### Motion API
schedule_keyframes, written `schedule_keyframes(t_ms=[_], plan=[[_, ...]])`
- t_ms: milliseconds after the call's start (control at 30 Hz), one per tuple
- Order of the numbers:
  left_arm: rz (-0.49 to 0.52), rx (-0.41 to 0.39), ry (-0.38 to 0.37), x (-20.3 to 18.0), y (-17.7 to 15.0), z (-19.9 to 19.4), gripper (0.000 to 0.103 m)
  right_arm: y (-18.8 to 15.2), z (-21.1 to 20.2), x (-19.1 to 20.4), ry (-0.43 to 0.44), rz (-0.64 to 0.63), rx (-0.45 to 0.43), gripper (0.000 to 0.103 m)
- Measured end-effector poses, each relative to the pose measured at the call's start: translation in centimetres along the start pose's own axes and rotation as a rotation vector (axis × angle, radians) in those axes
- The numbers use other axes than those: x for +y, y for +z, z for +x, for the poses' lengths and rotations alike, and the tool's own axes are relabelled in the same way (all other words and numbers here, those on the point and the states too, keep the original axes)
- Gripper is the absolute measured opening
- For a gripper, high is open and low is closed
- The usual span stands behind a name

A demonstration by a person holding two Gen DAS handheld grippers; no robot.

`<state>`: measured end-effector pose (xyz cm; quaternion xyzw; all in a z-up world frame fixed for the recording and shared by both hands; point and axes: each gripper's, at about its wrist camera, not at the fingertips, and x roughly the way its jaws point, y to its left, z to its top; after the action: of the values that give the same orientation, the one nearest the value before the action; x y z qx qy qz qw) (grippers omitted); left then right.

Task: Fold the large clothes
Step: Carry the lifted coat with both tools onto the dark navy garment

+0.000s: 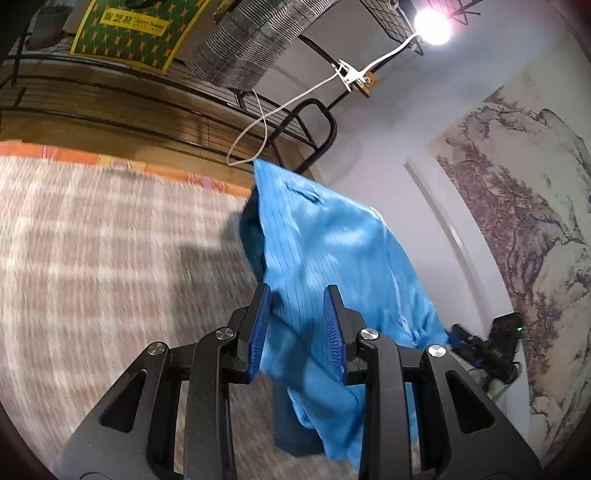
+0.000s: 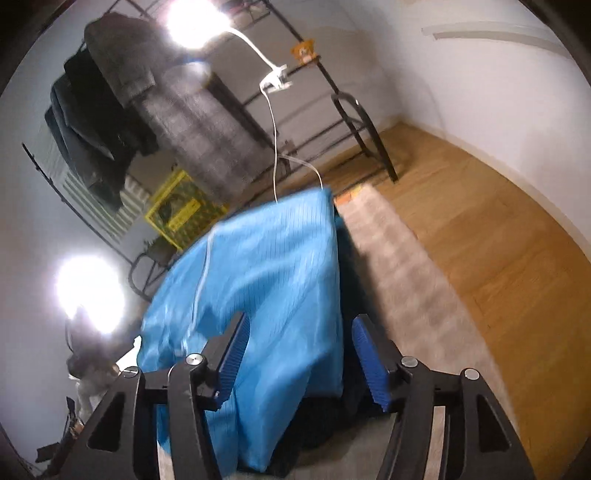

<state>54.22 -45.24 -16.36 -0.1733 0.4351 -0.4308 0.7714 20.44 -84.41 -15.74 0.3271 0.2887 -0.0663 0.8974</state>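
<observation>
In the left wrist view, the left gripper (image 1: 297,325) is being seen with its fingers (image 1: 258,328) standing narrowly apart; the blue garment (image 1: 332,251) is hanging between them, and whether the pads are pressing on it cannot be told. The garment is being draped in the air above the pink checked bedding (image 1: 110,240), which is blurred. A clip lamp (image 1: 432,22) is shining at the far right.

In the right wrist view, the right gripper (image 2: 304,354) is being shown with its fingers (image 2: 371,363) spread wide, the right one clear of the cloth. The blue garment (image 2: 266,266) is hanging between and beyond them, left of the bedding (image 2: 399,266) and wooden floor (image 2: 498,236).
</observation>
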Motion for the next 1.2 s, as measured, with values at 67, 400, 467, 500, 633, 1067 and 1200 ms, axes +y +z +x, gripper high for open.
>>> schedule_keyframes(t_ms=[67,400,467,500,633,1067,1200], plan=[[0.009,0.007,0.009,-0.6,-0.7,-0.2,0.028,-1.0,1.1,0.4,-0.022,-0.022,0.051,0.022],[0.036,0.066,0.114,-1.0,-3.6,1.3,0.028,-1.1,2.6,-1.0,-0.152,-0.015,0.068,0.003],[0.011,0.040,0.102,-1.0,-3.6,0.3,0.028,-1.5,2.1,-1.3,-0.099,0.048,0.080,0.024],[0.003,0.026,0.085,-1.2,-3.6,-0.4,0.028,-1.8,1.6,-1.6,-0.047,0.096,0.084,0.032],[0.078,0.002,0.053,-3.9,-4.1,-2.7,0.028,-3.8,-0.3,-0.4,-0.005,0.107,0.052,0.039],[0.124,-0.012,0.061,-6.8,-5.3,-2.4,0.028,-12.7,2.5,3.9,0.181,0.204,0.213,0.003],[0.130,0.047,0.113,-5.7,-5.5,-1.1,0.028,-11.6,0.6,4.4,0.135,0.164,0.167,0.000]])
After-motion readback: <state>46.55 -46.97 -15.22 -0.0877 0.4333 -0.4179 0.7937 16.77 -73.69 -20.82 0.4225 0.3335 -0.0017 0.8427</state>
